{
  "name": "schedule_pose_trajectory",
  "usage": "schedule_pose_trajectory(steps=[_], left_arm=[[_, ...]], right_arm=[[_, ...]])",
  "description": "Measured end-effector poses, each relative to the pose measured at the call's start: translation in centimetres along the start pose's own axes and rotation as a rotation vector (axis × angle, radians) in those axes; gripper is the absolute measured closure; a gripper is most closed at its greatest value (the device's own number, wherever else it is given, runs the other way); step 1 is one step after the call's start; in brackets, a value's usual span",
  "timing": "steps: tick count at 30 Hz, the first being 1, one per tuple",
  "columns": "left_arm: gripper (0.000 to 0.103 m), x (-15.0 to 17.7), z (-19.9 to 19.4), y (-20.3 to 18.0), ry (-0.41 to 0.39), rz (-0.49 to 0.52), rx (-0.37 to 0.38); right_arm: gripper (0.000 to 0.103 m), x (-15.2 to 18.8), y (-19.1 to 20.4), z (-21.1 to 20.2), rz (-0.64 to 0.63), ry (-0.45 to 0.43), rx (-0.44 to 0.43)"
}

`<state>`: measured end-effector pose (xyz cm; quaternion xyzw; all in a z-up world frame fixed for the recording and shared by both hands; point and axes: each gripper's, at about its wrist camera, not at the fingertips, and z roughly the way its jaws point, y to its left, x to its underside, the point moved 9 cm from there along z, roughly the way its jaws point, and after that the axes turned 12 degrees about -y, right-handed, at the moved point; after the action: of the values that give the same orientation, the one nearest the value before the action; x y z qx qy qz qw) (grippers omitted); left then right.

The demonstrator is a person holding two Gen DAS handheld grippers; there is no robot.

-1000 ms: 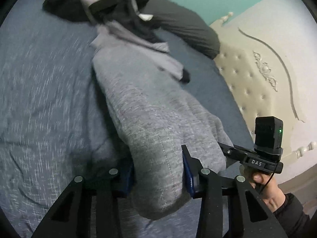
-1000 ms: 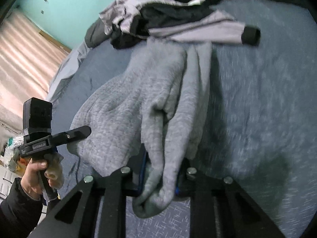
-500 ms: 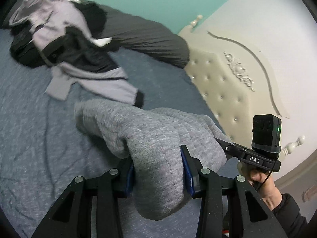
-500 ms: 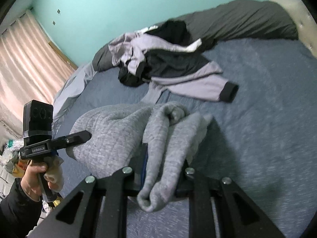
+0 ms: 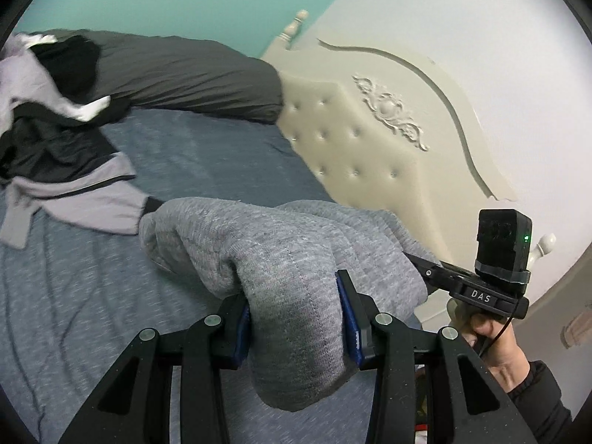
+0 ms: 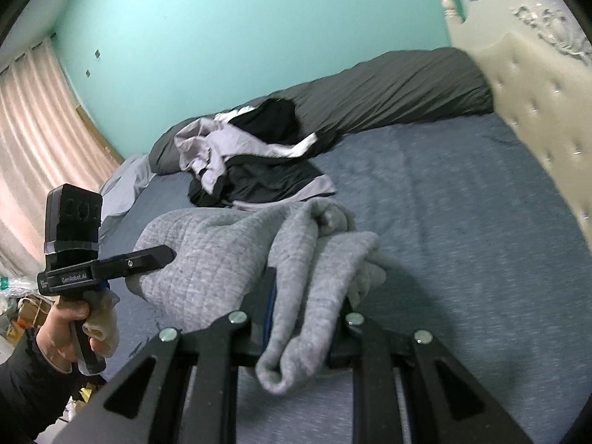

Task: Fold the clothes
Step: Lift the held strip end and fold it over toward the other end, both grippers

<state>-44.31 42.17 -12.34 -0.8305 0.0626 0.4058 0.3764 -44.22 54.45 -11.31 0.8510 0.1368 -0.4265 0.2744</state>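
**Grey garment held up between two grippers above the bed**

At far left a heap of lilac and black clothes (image 6: 255, 164) lies on the blue-grey bedsheet (image 6: 444, 199), against a long dark grey pillow (image 6: 388, 88) that runs along the teal wall (image 6: 222, 37).

Nearer, the left gripper (image 5: 296, 318) is clamped on a thick fold of the heather-grey knitted garment (image 5: 281, 255), blue pads pressing both sides. The cloth hangs in a bunched span clear of the sheet, its loose end drooping below the jaws.

The right gripper (image 6: 307, 318) pinches another bunched edge of the same garment, jaws drawn close on it.

At far right stands the cream tufted headboard (image 5: 355, 148) with carved scrollwork.
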Motion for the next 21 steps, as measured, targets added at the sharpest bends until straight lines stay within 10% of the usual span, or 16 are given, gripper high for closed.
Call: schedule_pose_trajectory(steps=[21], left_arm=[[0.059,0.3,19.7,-12.4,0.037,0.11,0.063]], right_arm=[[0.085,-4.7,-19.0,-7.7,-0.03,-0.127,0.133]])
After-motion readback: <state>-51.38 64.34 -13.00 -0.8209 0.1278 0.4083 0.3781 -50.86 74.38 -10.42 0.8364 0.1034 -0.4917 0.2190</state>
